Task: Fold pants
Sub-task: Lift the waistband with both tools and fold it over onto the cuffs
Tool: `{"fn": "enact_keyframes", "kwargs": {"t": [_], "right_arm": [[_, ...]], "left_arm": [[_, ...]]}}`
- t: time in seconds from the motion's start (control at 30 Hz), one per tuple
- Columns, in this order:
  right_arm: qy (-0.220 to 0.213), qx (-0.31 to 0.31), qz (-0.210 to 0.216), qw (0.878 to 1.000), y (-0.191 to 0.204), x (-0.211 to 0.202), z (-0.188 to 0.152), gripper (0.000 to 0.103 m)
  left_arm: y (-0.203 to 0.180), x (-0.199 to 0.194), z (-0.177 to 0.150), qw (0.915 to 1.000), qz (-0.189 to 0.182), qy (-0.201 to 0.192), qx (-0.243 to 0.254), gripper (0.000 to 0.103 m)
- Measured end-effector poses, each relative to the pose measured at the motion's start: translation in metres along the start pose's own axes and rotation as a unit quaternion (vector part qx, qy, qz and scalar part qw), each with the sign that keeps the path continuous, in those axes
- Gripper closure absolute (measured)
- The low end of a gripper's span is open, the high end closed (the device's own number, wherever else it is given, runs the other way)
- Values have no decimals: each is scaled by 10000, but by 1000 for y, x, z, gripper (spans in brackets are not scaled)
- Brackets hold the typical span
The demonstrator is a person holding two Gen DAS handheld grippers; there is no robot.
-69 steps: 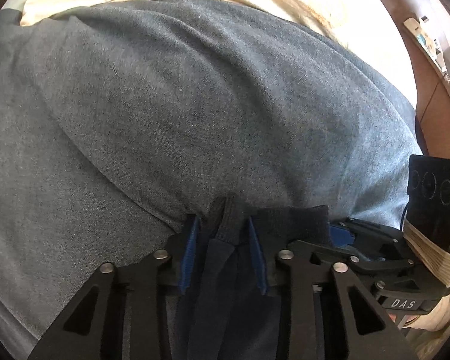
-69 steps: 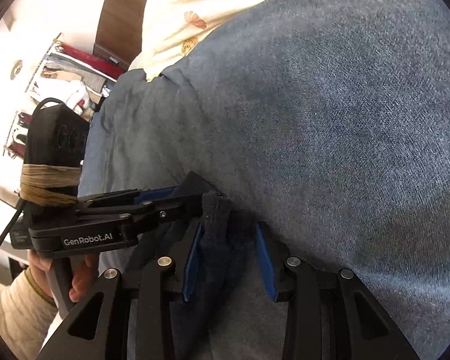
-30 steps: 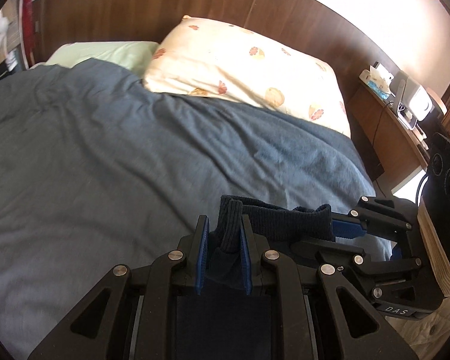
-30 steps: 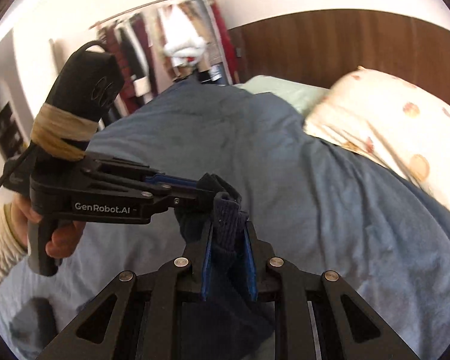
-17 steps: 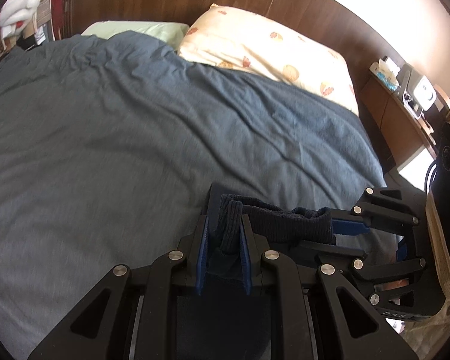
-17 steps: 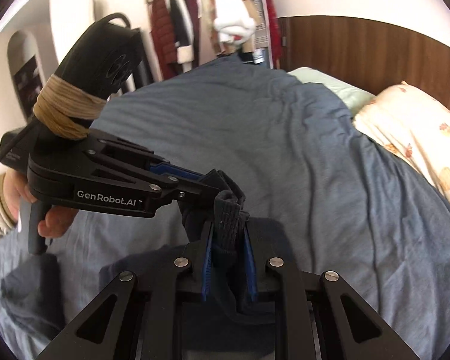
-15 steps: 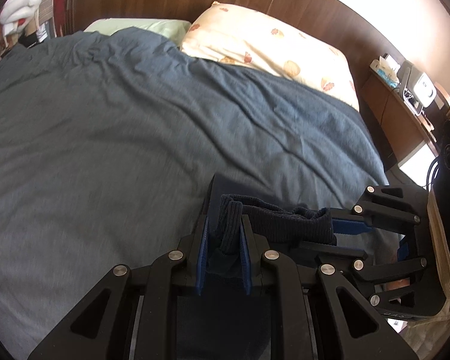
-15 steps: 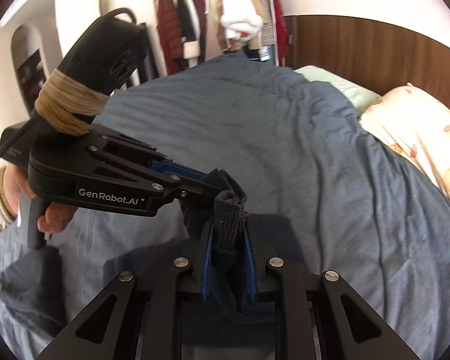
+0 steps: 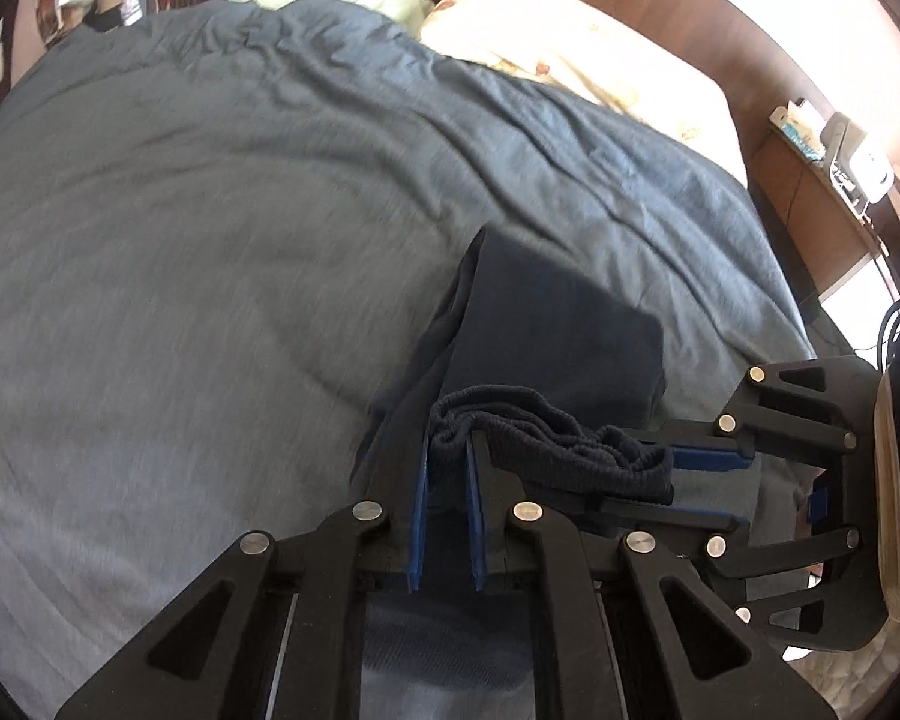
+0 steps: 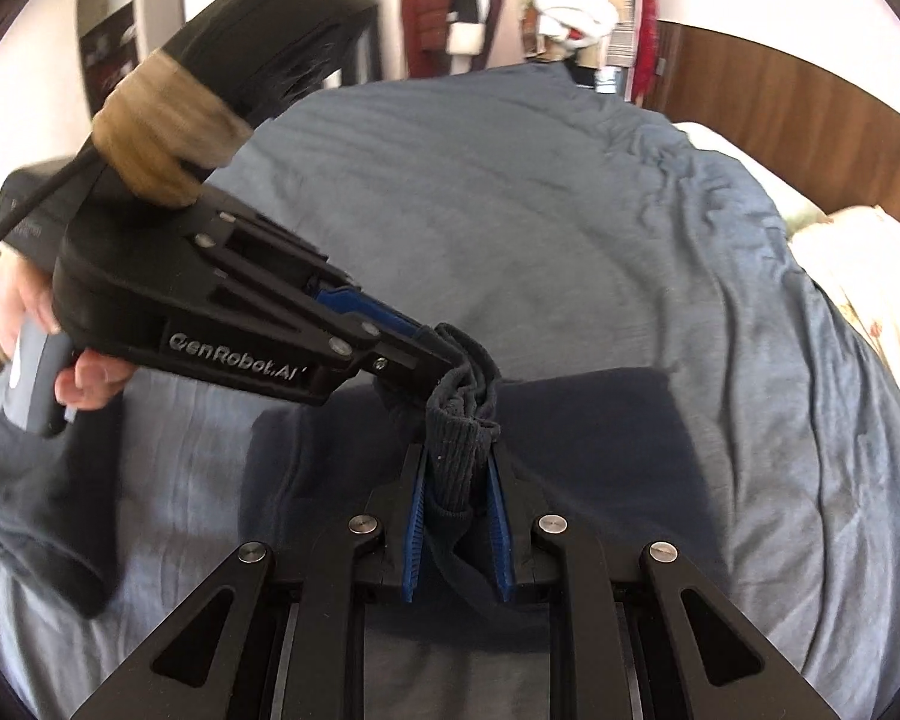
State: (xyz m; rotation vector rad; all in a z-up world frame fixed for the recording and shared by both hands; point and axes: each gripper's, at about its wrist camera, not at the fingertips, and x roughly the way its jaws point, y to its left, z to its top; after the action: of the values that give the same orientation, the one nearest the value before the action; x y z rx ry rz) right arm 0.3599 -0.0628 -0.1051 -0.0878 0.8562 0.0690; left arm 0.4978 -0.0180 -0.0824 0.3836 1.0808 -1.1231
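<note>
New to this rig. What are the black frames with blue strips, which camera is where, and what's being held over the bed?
There is no robot arm here. A person holds a two-finger gripper in each hand, and each gripper carries a fisheye camera looking forward along its own fingers.

In the left wrist view, the left gripper fills the bottom and the right gripper comes in from the right. The right wrist view mirrors this: the right gripper is at the bottom and the left gripper enters from the left, with the person's hand on its handle.

The blue strips are the fingers' pads. Both grippers are shut on the ribbed waistband of dark pants, close together. The rest of the pants drapes onto the blue-grey duvet. A pillow lies by the wooden headboard.
</note>
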Motion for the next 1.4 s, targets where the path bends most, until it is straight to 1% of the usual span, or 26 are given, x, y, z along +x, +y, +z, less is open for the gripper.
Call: {"fn": "enact_keyframes", "kwargs": {"t": [0.13,0.27,0.43,0.47,0.57,0.6,0.63,0.67,0.73,0.8,0.87,0.9,0.97,1.0,1.07,1.1,1.13,1.17,1.23,1.27,1.33,1.4], "right_arm": [[123,-206,174,9996,19,5,-7,83],[204,-414,253,9986,34,9,-15,83],[282,-653,370,9968,49,13,-24,83],[296,-743,371,9961,52,14,-26,83],[371,-1011,421,9933,61,16,-32,82],[390,-1052,415,9928,63,17,-34,79],[412,-1080,419,9924,65,18,-36,79],[428,-1112,399,9921,67,18,-38,78],[438,-1153,421,9915,70,17,-40,73],[435,-1123,566,9911,71,14,-41,70],[420,-1094,781,9900,75,8,-43,70],[402,-1118,892,9889,77,4,-43,70],[315,-1167,1173,9857,81,-8,-44,70],[260,-1159,1194,9857,82,-12,-45,70],[71,-1011,1017,9896,76,-22,-42,70],[9,-905,880,9920,73,-25,-42,70],[-23,-803,756,9939,69,-24,-41,70],[-19,-670,586,9960,63,-21,-39,70],[121,-506,365,9980,52,-8,-38,70],[192,-433,310,9984,48,-3,-37,70],[287,-265,290,9988,39,7,-38,70],[359,-239,396,9983,38,13,-39,71]], "left_arm": [[5,-2,-17,9999,24,85,-137,92],[8,-4,-31,9995,125,191,-218,92],[15,-6,-49,9978,287,328,-501,92],[16,-7,-52,9971,344,343,-579,91],[18,-15,-58,9940,777,256,-722,90],[19,-19,-59,9928,899,218,-757,90],[20,-23,-59,9919,948,184,-822,87],[21,-26,-59,9913,944,149,-901,83],[19,-32,-56,9917,792,68,-1015,76],[12,-33,-52,9934,594,33,-980,72],[3,-30,-47,9954,408,67,-869,67],[-1,-27,-46,9961,347,95,-802,67],[-8,-17,-45,9969,338,254,-664,67],[-9,-13,-45,9969,345,317,-638,67],[-9,-6,-46,9962,323,435,-679,67],[-7,-3,-48,9955,400,485,-715,67],[-7,-2,-49,9950,460,501,-733,70],[-5,-2,-52,9944,522,498,-774,78],[0,-1,-58,9926,603,510,-919,84],[2,-1,-60,9923,607,477,-968,86],[3,-1,-64,9916,658,455,-1012,87],[0,0,-67,9913,773,484,-950,87]]}}
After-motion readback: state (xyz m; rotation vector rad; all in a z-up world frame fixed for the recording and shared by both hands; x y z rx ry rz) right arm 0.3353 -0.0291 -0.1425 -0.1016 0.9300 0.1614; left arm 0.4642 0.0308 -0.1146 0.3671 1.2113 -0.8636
